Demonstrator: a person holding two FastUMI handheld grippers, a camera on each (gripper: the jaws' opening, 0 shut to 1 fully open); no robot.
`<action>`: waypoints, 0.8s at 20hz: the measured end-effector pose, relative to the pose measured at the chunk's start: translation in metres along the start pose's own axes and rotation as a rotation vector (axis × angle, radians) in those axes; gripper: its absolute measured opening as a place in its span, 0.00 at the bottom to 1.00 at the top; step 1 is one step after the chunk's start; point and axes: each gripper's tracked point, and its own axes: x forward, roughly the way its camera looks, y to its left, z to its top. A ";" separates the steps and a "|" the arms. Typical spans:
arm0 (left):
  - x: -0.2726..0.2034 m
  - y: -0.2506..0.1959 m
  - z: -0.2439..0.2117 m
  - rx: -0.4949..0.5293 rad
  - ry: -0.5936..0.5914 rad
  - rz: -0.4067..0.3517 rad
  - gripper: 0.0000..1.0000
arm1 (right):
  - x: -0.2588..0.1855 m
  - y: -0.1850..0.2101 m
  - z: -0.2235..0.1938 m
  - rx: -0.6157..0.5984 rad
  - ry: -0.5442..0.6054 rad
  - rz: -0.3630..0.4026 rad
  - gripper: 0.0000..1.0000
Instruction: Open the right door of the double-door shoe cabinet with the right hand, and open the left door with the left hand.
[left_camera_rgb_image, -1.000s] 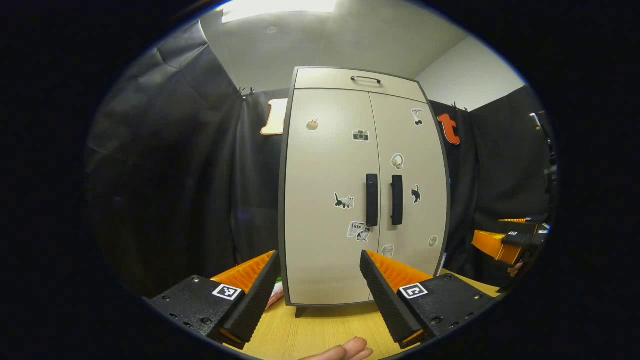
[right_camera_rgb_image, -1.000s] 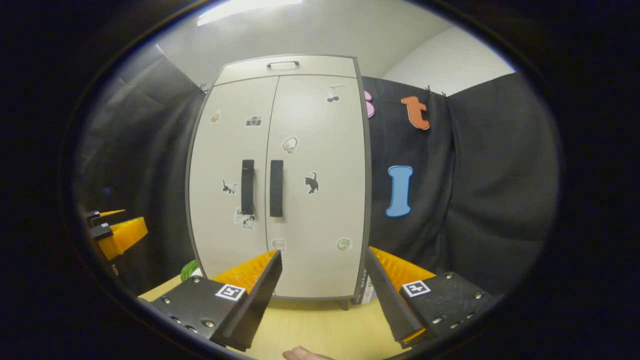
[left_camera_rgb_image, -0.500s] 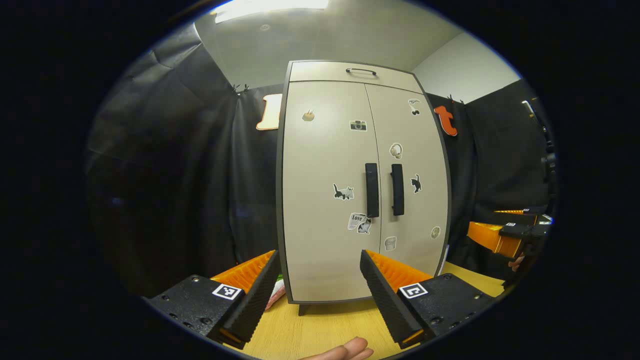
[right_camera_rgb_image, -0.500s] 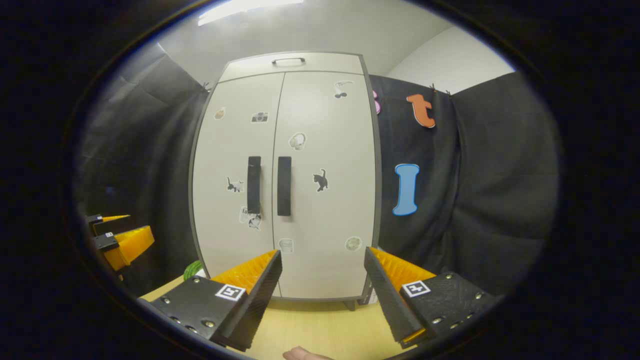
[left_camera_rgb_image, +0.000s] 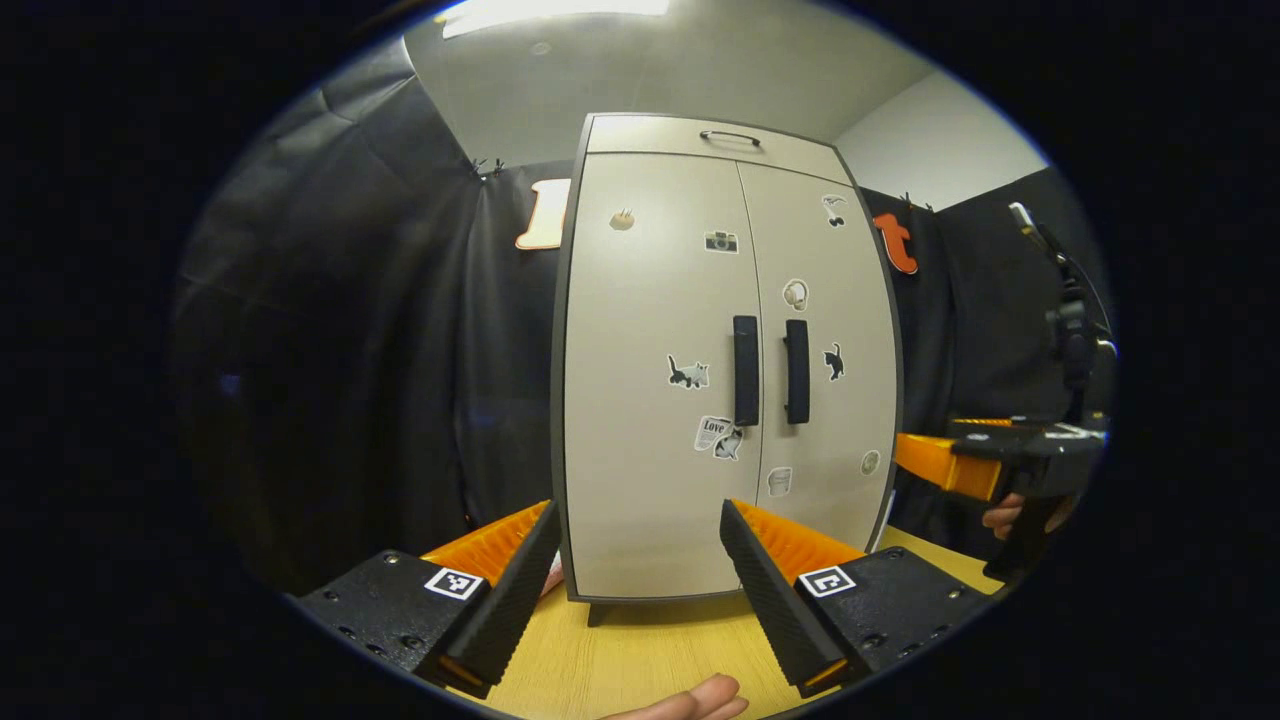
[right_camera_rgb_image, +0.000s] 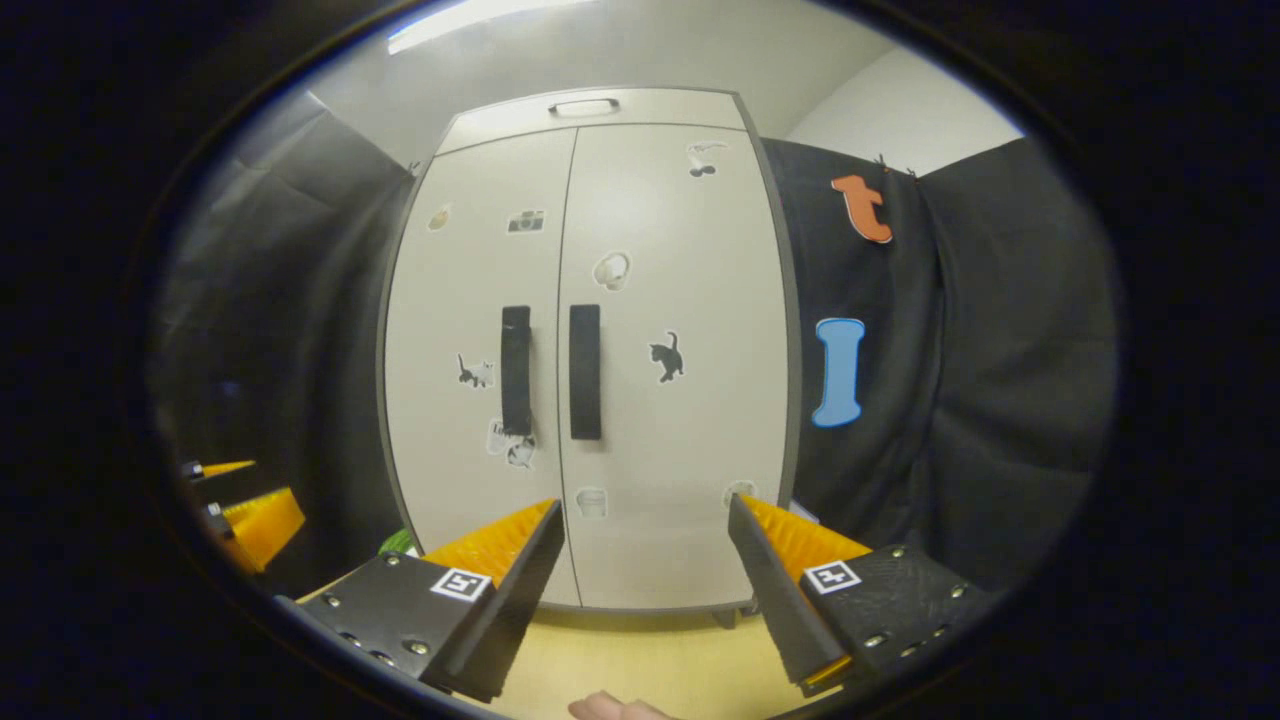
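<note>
Cabinet doors (right_camera_rgb_image: 590, 350) shut, both tongs (left_camera_rgb_image: 638, 560) (right_camera_rgb_image: 645, 560) agape, empty

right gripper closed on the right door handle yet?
No. In the right gripper view the right gripper is open, short of the right door handle, with both cabinet doors shut.

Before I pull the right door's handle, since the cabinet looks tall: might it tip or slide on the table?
Possibly. The shoe cabinet stands tall and narrow on small feet, so a hard pull on the right handle could rock it. The wooden table looks smooth, so it may slide. Both doors are shut; the right gripper hangs open, short of the handle.
</note>
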 end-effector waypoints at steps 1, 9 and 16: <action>-0.001 0.002 -0.001 0.006 0.004 0.002 0.99 | 0.010 0.003 0.012 -0.010 -0.020 0.001 0.98; -0.003 0.022 -0.008 0.004 0.006 0.028 0.99 | 0.085 0.031 0.053 0.000 -0.051 0.020 0.98; -0.006 0.026 -0.013 -0.018 0.007 0.016 0.99 | 0.140 0.044 0.050 -0.003 -0.007 -0.008 0.98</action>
